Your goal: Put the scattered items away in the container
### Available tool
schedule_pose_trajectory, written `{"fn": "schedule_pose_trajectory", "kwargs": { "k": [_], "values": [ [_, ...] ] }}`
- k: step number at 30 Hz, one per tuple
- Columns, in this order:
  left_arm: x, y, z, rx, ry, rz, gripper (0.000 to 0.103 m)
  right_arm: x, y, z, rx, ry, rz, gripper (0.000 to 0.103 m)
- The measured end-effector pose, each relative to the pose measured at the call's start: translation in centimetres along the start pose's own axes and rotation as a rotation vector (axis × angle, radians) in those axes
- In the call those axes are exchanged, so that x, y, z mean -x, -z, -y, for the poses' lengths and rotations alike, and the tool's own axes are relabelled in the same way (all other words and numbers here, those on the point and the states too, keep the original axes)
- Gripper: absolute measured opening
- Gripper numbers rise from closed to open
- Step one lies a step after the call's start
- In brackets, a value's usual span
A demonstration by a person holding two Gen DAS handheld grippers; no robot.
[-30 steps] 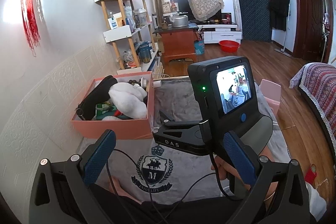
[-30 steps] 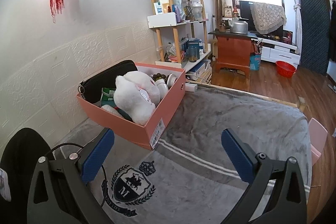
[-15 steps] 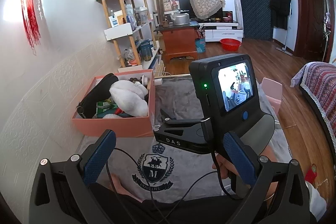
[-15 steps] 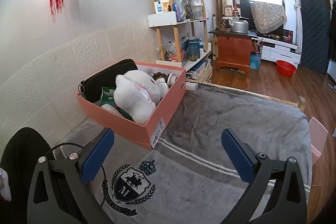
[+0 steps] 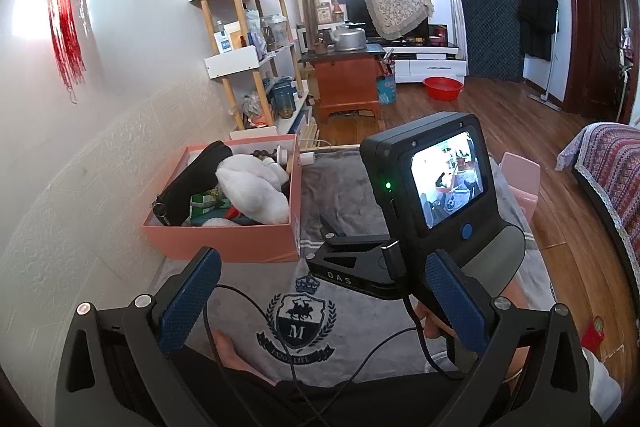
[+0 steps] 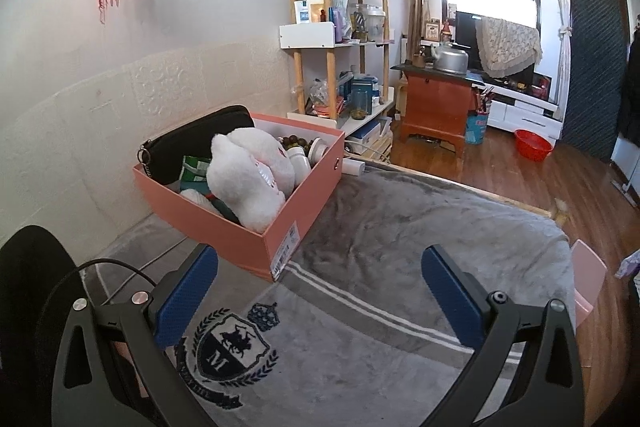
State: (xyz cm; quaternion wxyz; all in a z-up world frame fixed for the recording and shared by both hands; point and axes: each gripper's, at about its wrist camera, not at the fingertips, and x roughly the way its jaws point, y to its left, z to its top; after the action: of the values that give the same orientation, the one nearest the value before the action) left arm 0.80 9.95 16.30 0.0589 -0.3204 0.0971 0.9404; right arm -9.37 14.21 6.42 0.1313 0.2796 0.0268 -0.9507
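A pink box (image 5: pixel 224 245) (image 6: pixel 236 233) stands on the grey blanket by the wall. It holds a white plush toy (image 5: pixel 256 189) (image 6: pixel 248 175), a black pouch (image 5: pixel 188 183) (image 6: pixel 192 143), a green packet (image 6: pixel 194 167), a white bottle (image 6: pixel 300 161) and dark beads. My left gripper (image 5: pixel 320 301) is open and empty, held above the blanket's crest, well short of the box. My right gripper (image 6: pixel 320 291) is open and empty, just right of the box's front corner; its body and camera screen (image 5: pixel 444 179) show in the left wrist view.
The grey blanket (image 6: pixel 400 227) ends at a wooden edge beyond the box. A white plug (image 6: pixel 354 167) lies behind the box. A wooden shelf unit (image 6: pixel 332 39) stands further back, a pink stool (image 5: pixel 520 179) at the right. A black cable (image 5: pixel 360 355) trails over the near blanket.
The left gripper has drawn back a little, so the box looks smaller and further away. The right gripper has barely moved. Both stay open and empty.
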Motion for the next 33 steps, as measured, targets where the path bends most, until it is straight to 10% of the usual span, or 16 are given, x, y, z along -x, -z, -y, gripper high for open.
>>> {"fn": "schedule_pose_trajectory", "kwargs": {
  "k": [33],
  "values": [
    [-0.30,-0.21,-0.25,-0.001,-0.004,-0.010,0.103,-0.61,0.32,0.14,0.042,0.073,-0.027,0.103]
  ]
}}
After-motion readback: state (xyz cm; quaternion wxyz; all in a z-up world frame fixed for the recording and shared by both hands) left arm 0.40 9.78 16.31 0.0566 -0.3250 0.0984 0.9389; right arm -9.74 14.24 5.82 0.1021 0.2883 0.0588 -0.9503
